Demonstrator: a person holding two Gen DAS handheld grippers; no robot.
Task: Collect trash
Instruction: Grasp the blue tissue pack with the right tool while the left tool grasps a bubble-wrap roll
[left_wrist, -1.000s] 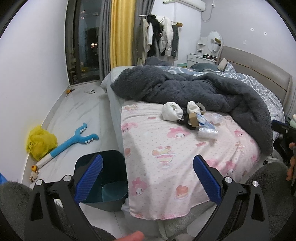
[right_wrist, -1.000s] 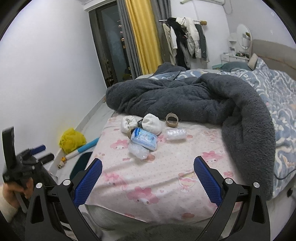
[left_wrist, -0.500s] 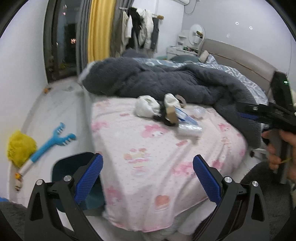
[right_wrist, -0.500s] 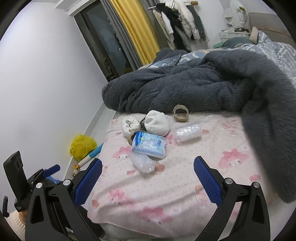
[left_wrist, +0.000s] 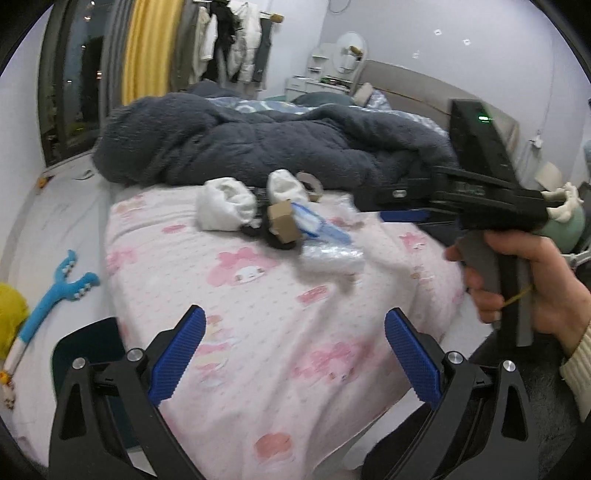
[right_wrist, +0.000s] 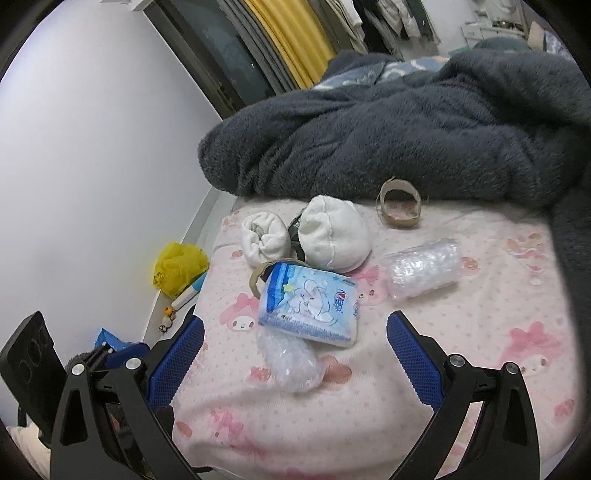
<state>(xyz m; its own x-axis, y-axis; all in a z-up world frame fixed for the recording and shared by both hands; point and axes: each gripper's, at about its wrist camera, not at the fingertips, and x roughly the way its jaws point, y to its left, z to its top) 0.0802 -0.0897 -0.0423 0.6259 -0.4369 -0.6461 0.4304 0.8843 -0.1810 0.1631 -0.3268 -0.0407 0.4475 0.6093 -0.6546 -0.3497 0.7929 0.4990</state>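
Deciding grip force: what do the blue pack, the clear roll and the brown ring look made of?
Blue pack: glossy printed plastic film, soft-looking, probably tissues. Clear roll: bubble wrap, judging by its shiny cells. Brown ring: matte cardboard, likely an empty tape core.

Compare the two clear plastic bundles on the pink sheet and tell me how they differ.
The far plastic bundle is a fairly neat roll lying on its side, apart from the other trash; the near plastic bundle is a crumpled, shapeless wad. The far one lies right of the blue tissue pack with a gap between them; the near one is partly tucked under that pack's front edge, closer to the open right hand-held gripper. Both are clear, crinkly plastic.
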